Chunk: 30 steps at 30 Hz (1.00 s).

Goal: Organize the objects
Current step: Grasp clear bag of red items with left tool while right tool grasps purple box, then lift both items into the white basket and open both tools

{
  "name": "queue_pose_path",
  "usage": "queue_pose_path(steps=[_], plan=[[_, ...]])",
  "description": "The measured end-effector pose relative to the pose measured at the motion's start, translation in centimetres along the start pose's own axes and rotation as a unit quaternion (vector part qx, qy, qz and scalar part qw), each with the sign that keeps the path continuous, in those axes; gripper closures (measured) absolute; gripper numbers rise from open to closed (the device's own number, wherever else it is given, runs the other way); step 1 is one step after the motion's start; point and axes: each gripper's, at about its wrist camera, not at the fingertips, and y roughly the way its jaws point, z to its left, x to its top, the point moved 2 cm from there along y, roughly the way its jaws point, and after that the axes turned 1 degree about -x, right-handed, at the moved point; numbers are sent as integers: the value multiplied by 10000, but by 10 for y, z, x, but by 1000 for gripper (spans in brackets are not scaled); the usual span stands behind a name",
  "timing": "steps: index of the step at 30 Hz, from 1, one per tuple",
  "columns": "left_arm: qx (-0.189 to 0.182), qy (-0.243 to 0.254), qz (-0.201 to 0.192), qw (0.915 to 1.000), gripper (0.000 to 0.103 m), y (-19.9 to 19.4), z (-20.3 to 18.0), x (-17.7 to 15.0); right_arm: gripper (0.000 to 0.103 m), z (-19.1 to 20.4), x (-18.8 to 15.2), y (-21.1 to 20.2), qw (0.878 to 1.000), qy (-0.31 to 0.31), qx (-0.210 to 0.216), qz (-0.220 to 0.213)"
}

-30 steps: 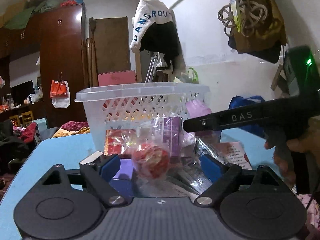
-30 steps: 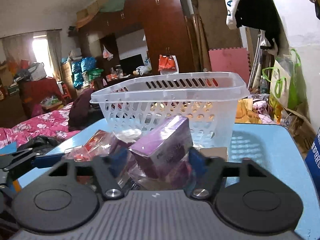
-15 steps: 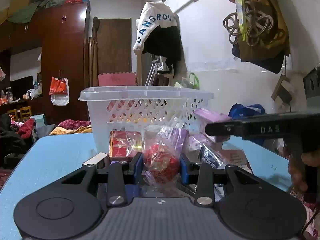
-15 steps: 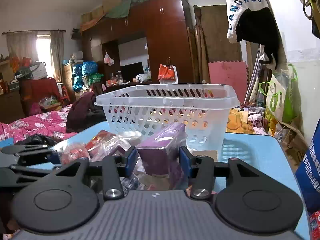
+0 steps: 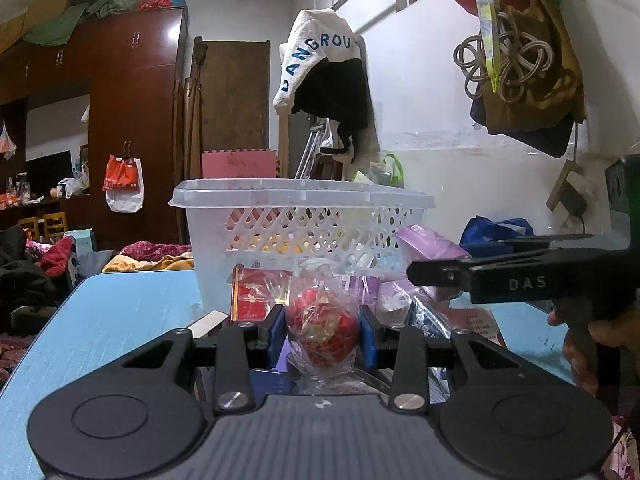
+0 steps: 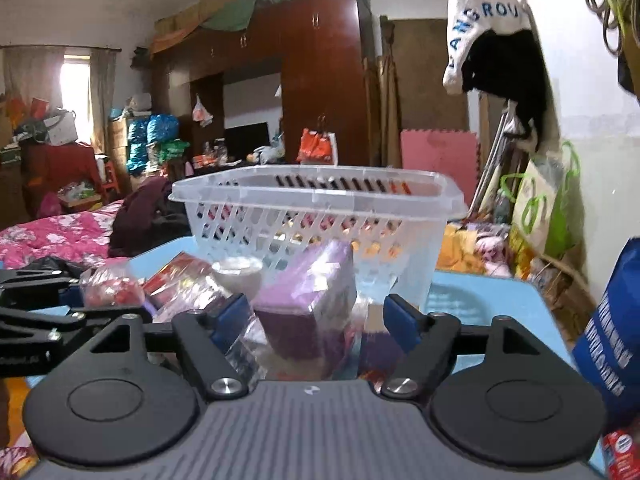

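Observation:
A clear bag of red sweets (image 5: 322, 330) sits squeezed between the blue pads of my left gripper (image 5: 322, 332), which is shut on it. Behind it stands the white lattice basket (image 5: 304, 200) on the blue table. In the right wrist view a purple box (image 6: 308, 300) leans on the pile of packets between the jaws of my right gripper (image 6: 316, 316). These jaws are opening and both pads stand off the box. One of the right gripper's fingers (image 5: 460, 276) crosses the left wrist view from the right, beside the purple box (image 5: 428, 244).
A red packet (image 5: 256, 296) and other wrapped packets lie in front of the basket (image 6: 316, 188). The blue table (image 5: 120, 312) runs bare to the left. A blue bag (image 6: 612, 340) stands at the right edge. A person's hand (image 5: 580, 352) holds the right gripper.
My left jaws went from wide open to closed on the bag of red sweets. My right jaws closed on the purple box, then spread apart and let go of it.

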Motion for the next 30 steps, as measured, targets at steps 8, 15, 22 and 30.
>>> queue_pose_path(steps=[8,15,22,30], plan=[[-68,-41,-112,9999,61,-4,3,7,57,4,3,-12,9998,-144,45,-96],[-317,-295,-245,9988,61,7,17,68,62,-8,53,-18,9987,2,343,-363],[-338,-1002,141,9943,62,78,41,137,65,-24,105,37,9987,107,486,-103],[-8,-1300,720,9889,24,135,61,130,52,-30,95,76,9986,149,402,299]])
